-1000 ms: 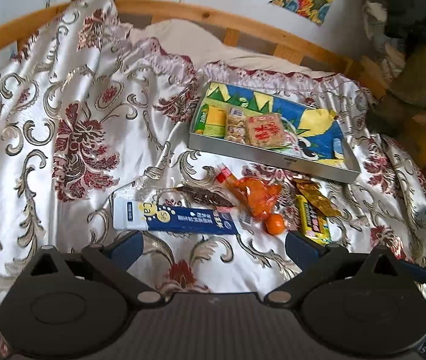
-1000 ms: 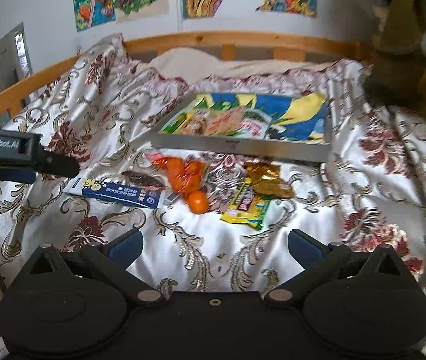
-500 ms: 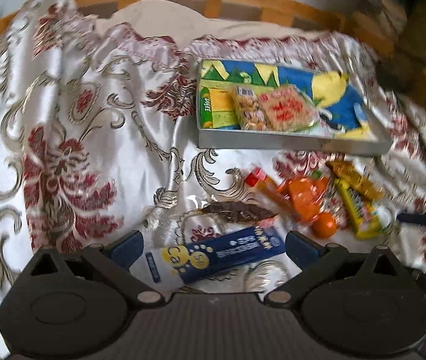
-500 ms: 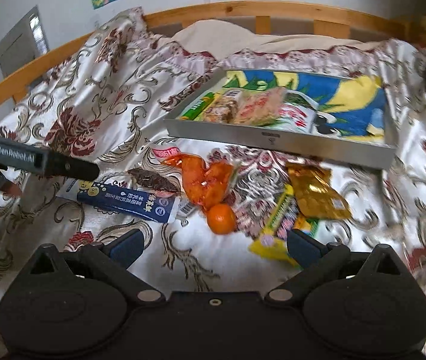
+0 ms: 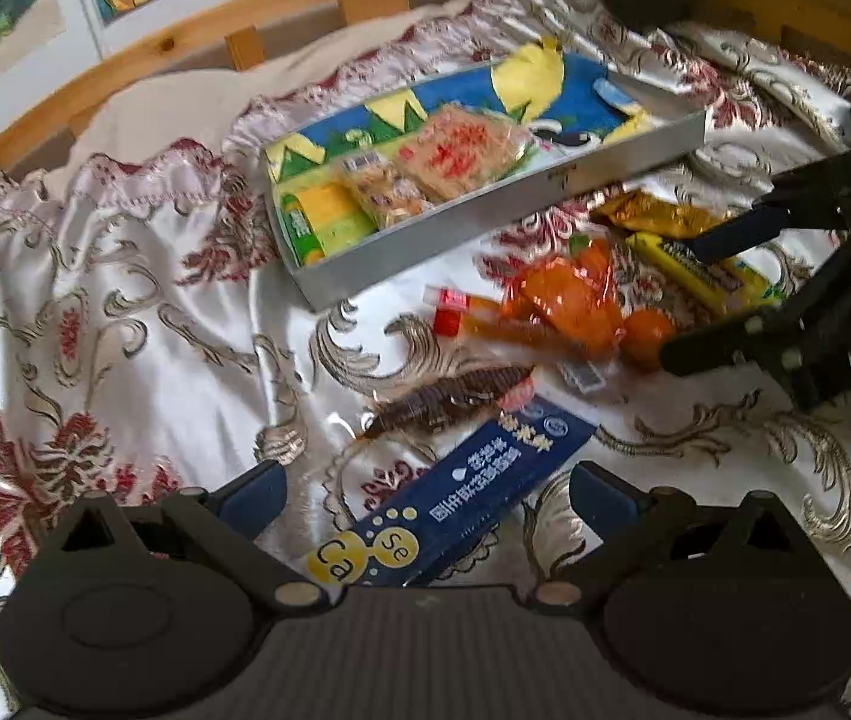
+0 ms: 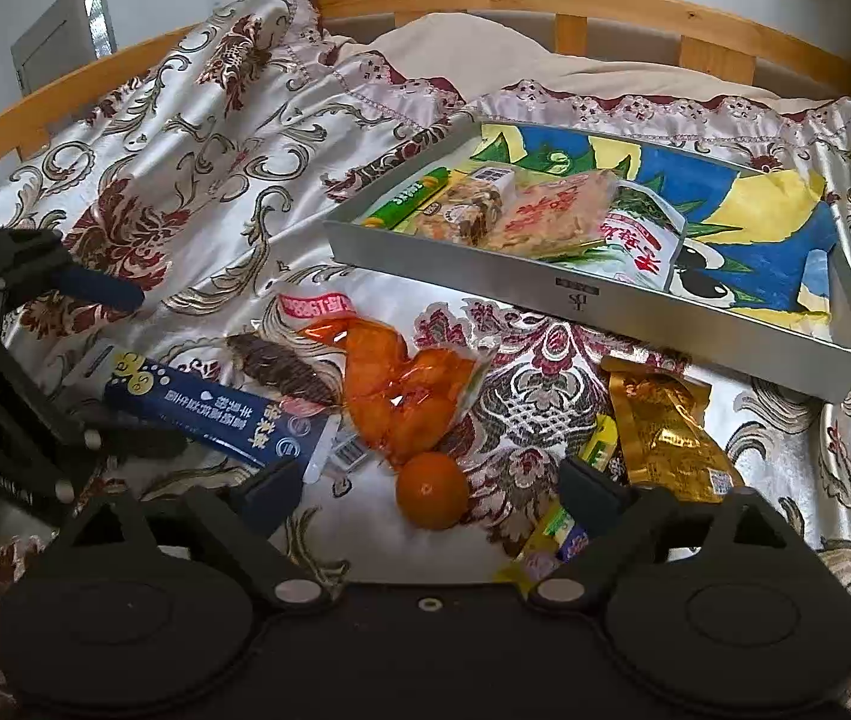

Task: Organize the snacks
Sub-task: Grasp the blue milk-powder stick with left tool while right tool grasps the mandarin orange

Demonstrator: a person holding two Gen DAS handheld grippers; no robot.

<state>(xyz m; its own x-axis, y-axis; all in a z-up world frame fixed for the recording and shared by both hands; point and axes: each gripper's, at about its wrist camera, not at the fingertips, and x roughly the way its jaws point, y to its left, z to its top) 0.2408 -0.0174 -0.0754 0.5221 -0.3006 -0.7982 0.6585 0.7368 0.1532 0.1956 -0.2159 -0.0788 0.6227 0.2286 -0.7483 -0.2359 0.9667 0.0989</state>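
Both grippers having dropped toward loose snacks: left gripper (image 5: 425, 495) gaping over blue box (image 5: 455, 501), right gripper (image 6: 428, 489) closing around orange (image 6: 432, 489), nothing gripped yet, tray (image 6: 599, 312) awaiting.

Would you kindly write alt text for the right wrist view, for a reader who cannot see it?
The right gripper, jaws closing with nothing pressed yet, hangs over a small orange among loose snack packets on a floral bedspread. Beyond lies a grey tray already holding several snacks; the left gripper straddles a blue box.

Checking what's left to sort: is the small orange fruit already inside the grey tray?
No, the orange fruit lies on the bedspread, outside the tray.
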